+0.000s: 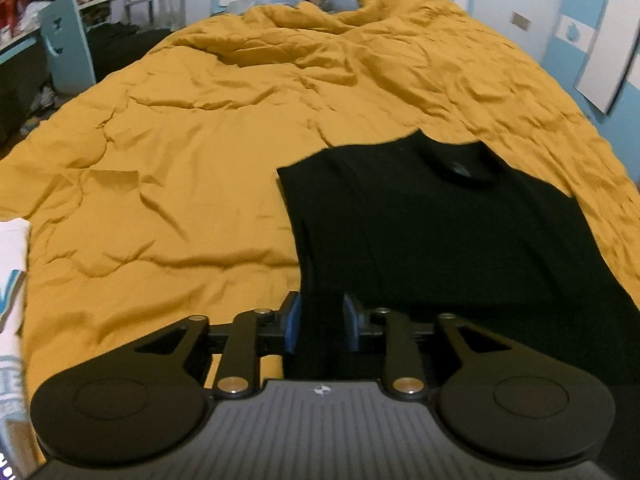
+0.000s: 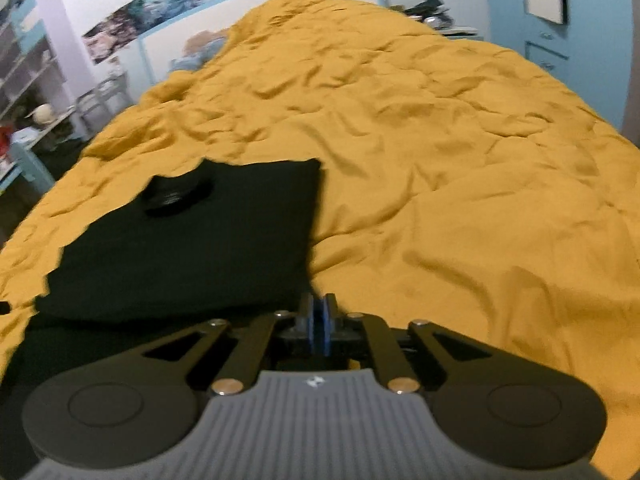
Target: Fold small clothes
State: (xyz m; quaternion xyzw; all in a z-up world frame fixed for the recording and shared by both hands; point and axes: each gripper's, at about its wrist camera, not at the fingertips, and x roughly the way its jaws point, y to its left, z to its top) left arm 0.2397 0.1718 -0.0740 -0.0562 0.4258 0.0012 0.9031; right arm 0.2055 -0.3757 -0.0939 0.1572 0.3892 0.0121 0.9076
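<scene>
Spread across the bed, a rumpled mustard-yellow duvet (image 1: 192,168) carries a black garment (image 1: 440,232), folded into a rough rectangle with its round collar (image 1: 464,168) facing up and pointing toward the headboard end. In the left wrist view the garment lies on the right half of the duvet, and its near edge runs down to the left hand-held gripper (image 1: 322,320). That gripper's blue pads (image 1: 294,320) stand apart, and a dark band of the black cloth sits in the gap between them; whether either pad touches the cloth cannot be told, but they do not press on it. At the far left edge of this view a piece of white and light-blue printed fabric (image 1: 12,280) lies on the duvet, well apart from the garment.

In the right wrist view the same garment lies left of centre, its right edge leading down to the right hand-held gripper (image 2: 319,320). Its two blue pads are pressed together, and whether a thin fold of cloth is caught between them cannot be told. The picture is slightly blurred.
</scene>
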